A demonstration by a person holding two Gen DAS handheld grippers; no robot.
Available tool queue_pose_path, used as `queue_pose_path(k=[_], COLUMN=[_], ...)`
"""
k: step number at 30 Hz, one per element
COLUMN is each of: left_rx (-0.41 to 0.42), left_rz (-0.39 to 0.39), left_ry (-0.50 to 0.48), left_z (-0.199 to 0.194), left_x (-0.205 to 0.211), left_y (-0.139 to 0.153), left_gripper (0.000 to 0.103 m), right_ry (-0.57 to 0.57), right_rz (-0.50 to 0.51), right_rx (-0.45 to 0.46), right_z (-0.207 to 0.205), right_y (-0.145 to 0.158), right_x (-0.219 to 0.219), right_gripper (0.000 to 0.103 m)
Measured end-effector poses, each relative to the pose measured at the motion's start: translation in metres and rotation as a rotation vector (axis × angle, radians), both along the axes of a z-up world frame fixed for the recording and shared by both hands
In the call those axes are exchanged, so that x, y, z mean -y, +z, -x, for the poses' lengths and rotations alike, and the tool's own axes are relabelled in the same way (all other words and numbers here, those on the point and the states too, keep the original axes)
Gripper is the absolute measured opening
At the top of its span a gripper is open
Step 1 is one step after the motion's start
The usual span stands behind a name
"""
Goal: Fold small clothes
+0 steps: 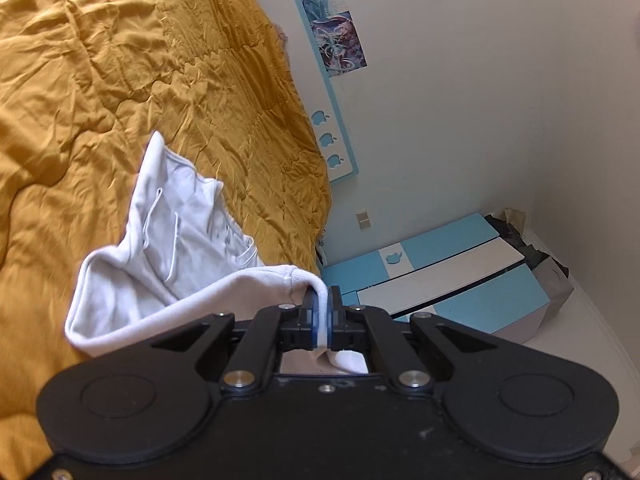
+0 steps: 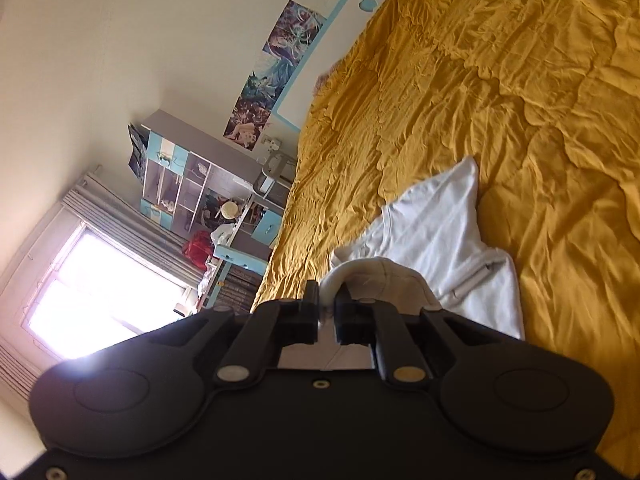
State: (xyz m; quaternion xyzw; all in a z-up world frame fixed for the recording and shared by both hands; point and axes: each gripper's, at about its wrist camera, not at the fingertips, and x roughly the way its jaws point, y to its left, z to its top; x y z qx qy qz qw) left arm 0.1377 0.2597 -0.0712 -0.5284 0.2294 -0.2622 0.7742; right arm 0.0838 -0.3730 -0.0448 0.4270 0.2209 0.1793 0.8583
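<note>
hidden: garment (image 1: 168, 240) lower edge behind left gripper (image 1: 323, 304) | cut off: bed (image 1: 100, 60) at left frame edge | too small: shelf (image 2: 192, 184) items

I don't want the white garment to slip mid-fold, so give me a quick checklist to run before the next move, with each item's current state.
1. Left gripper pinching the white garment: ok, hem clamped between the closed jaws.
2. Right gripper pinching the garment: ok, a rolled edge sits between the nearly closed jaws.
3. Garment lifted off the yellow bedspread: partly, the held edge is raised, the far end rests on the bed.
4. Drawstrings free of the jaws: ok, they hang inside the cloth.
5. Landing area on the bedspread free of other things: ok in both views.
6. Both grips on matching corners: cannot tell.
</note>
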Motion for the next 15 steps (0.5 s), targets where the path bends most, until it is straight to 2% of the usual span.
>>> queue_pose_path(k=[5, 10, 14, 15], left_rx=[0.004, -0.056, -0.165, -0.206], left_rz=[-0.044, -0.1, -0.127, -0.129], left_ry=[0.005, 0.021, 0.059, 0.075], left_z=[-0.095, -0.179, -0.23, -0.239], left_x=[-0.002, -0.001, -0.006, -0.009], left_y=[0.002, -0.016, -0.052, -0.061], left_gripper=[0.0, 0.0, 0.002, 0.004], right_ry=[-0.047, -0.099, -0.097, -0.11], right_rz=[-0.017, 0.016, 0.033, 0.052], right_rx=[-0.012, -0.074, -0.161, -0.197], right_z=[-0.091, -0.177, -0.231, -0.243], right_y=[0.002, -0.011, -0.031, -0.037], right_x=[0.007, 0.005, 0.0, -0.003], right_gripper=[0.008, 0.008, 0.009, 0.012])
